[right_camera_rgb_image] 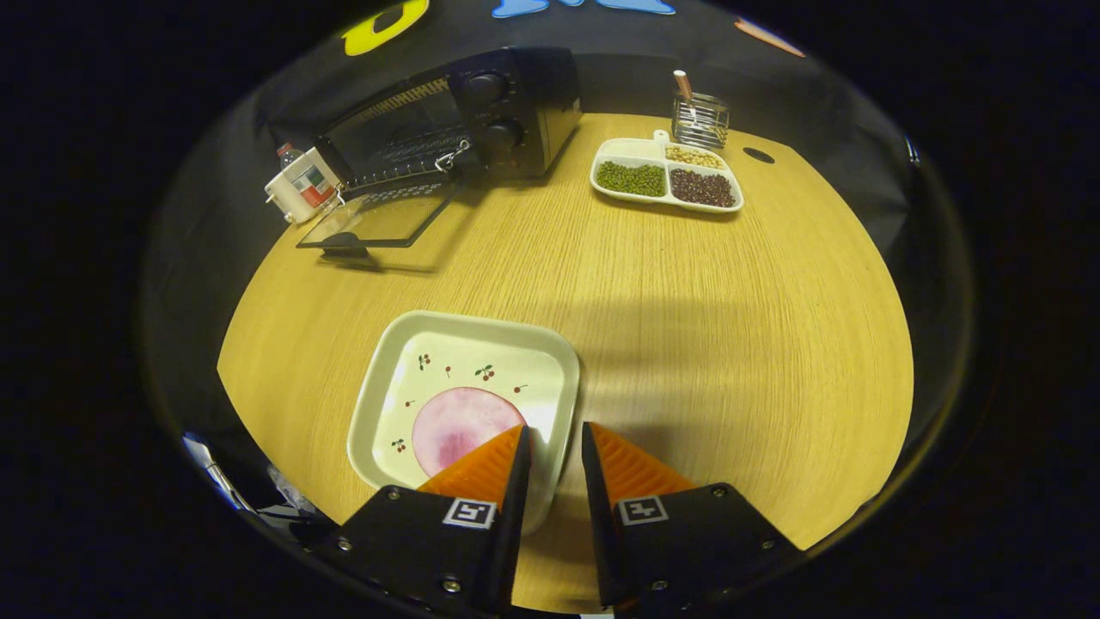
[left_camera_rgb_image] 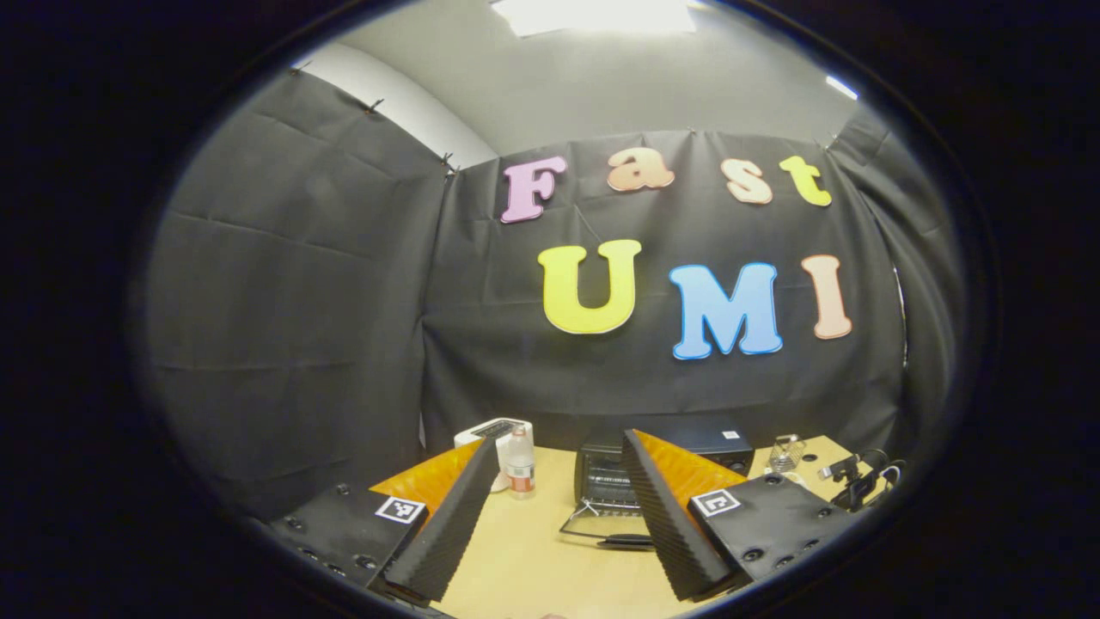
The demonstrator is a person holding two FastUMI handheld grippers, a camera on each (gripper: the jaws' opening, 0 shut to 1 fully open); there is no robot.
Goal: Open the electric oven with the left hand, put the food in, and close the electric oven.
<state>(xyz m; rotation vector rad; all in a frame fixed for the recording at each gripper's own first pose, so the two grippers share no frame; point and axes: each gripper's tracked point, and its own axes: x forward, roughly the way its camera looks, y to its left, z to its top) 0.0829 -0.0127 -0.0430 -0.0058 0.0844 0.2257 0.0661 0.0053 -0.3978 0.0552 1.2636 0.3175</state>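
Oven door is already open, so step one looks done; food is not in yet and closing is left.

Right gripper view, left to right: small white appliance with a bottle behind it at far left. Just right of them the electric oven, black, two knobs on its right panel, rack visible inside. Its glass door hangs down flat toward the near side, dark handle at its near edge. Further right, a white divided tray with green, dark and pale beans, and a wire holder behind it. All sit on the wooden table.

Near edge, left of centre: the plate, square, cream, small cherry prints, with a round pink slice of food on it. Plate is well apart from the oven.

Right gripper has its fingers narrowly parted over the plate's right rim, one inside, one outside. Can't tell if both press on it, so grip unconfirmed.

Left gripper view: left gripper is released, jaws wide apart, holding nothing, raised and pointing at the oven from the near side.

Judgement: next is securing the plate and carrying it far-left into the oven, then left gripper lifts the door shut.
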